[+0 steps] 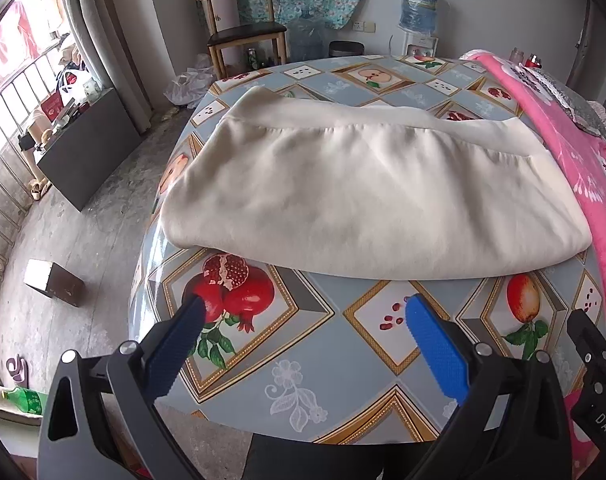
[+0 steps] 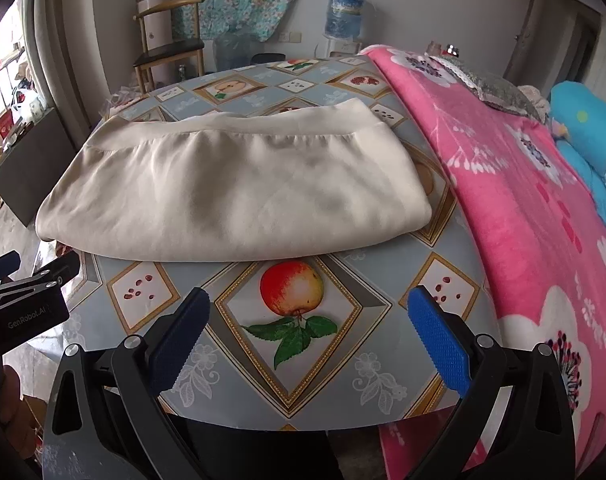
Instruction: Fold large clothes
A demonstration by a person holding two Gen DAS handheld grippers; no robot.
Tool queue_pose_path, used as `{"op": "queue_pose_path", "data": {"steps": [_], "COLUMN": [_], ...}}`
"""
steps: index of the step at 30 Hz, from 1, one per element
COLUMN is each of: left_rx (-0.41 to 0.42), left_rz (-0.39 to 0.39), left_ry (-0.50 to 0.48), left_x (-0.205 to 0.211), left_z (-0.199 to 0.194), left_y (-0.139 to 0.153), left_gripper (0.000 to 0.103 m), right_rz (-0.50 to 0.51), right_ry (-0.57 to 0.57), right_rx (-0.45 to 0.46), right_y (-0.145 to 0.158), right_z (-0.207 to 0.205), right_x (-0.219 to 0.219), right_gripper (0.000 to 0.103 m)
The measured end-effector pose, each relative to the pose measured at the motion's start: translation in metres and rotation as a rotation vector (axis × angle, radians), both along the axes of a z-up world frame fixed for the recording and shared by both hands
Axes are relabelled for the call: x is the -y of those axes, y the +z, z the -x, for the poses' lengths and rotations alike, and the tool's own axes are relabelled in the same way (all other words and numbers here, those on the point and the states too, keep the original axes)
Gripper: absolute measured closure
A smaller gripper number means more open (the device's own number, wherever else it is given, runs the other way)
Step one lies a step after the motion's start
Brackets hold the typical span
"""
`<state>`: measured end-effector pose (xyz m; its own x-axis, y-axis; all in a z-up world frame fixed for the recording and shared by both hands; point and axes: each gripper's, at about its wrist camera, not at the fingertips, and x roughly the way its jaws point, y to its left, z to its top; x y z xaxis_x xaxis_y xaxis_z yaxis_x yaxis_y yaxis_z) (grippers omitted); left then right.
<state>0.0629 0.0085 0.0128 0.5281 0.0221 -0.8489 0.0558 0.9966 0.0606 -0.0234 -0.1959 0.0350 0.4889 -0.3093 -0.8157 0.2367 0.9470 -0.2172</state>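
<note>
A cream garment (image 1: 367, 192) lies folded into a thick rectangle on the fruit-patterned tablecloth (image 1: 311, 360), its ribbed hem along the far side. The same garment (image 2: 239, 184) fills the middle of the right wrist view. My left gripper (image 1: 305, 308) hovers open over the near table edge, short of the garment's folded front edge, with nothing between its blue pads. My right gripper (image 2: 309, 300) is likewise open and empty, above the apple picture (image 2: 293, 288) near the front edge. The left gripper's body (image 2: 19, 304) shows at the far left of the right wrist view.
A pink flowered blanket (image 2: 523, 200) covers the table's right side, with a grey lace-edged cloth (image 2: 499, 88) on it. A wooden chair (image 1: 243, 28), water bottles (image 1: 419, 8) and a dispenser stand behind the table. A dark cabinet (image 1: 87, 148) and a small box (image 1: 53, 282) sit left.
</note>
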Motion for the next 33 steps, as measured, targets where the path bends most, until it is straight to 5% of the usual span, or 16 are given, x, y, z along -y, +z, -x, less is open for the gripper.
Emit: {"op": "queue_pose_path", "data": {"steps": [33], "left_rx": [-0.004], "left_rz": [0.042], "left_ry": [0.015], "left_x": [-0.0046], "left_z": [-0.0017], "left_y": [0.0062], "left_gripper": [0.005], "right_rz": [-0.018], "right_ry": [-0.009], "right_rx": [-0.026], "right_y": [0.0019], "right_z": [-0.0032], "right_x": [0.0053], "right_gripper": [0.007]}}
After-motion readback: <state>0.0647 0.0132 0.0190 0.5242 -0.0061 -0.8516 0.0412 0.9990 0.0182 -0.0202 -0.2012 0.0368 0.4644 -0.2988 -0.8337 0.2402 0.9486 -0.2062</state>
